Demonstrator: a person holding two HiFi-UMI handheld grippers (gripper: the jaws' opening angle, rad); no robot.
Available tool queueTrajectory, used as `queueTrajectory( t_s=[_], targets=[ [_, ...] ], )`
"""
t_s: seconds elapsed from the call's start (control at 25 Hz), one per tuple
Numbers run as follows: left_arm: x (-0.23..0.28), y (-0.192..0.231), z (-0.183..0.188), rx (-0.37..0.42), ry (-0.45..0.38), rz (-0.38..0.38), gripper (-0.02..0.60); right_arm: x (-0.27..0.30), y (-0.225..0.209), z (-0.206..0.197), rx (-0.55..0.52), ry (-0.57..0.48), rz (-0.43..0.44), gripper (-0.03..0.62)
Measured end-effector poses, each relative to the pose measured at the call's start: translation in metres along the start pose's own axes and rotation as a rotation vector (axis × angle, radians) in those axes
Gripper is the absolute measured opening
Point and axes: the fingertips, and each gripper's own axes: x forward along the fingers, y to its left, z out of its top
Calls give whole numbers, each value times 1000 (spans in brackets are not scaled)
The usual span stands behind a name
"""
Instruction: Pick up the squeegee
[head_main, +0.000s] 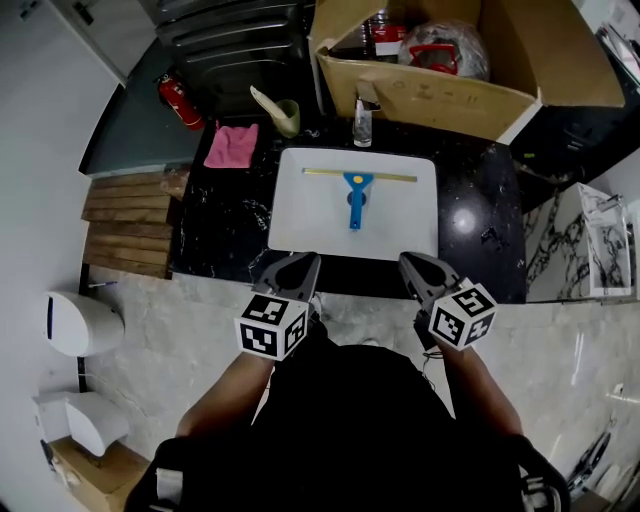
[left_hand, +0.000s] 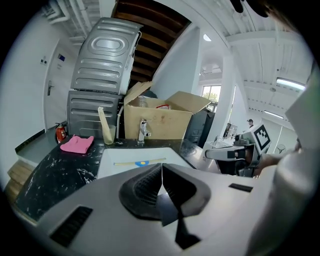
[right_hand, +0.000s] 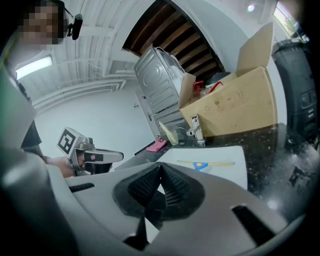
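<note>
I had my left gripper (head_main: 302, 264) and right gripper (head_main: 414, 264) pinched together, empty. The squeegee (head_main: 356, 194) lay well ahead; unopened jaws would've just shoved it.

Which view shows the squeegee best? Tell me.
The head view: it looks down on the whole squeegee, blade and blue handle, lying in the white sink. Both gripper views show it only as a thin, foreshortened strip.

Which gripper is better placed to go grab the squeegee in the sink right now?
Left, narrowly. The squeegee lies in the sink, blue handle toward the person, about midway between the grippers; its end leans slightly toward the left gripper. The right gripper is almost as near. Both are shut.
</note>
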Motion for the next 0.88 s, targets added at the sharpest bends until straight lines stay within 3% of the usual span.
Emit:
queueTrajectory(
  t_s=[0.48,0.64,0.88],
  targets=[
    [34,72,19,-13,17,-54,17,85,-18,19,-22,78,-108,9],
    [41,103,13,-4,61,-51,17,123,-42,3,40,163,-174,9],
    [41,139,11,-18,86,-60,17,166,-73,-8,117,204,-274,9]
  ],
)
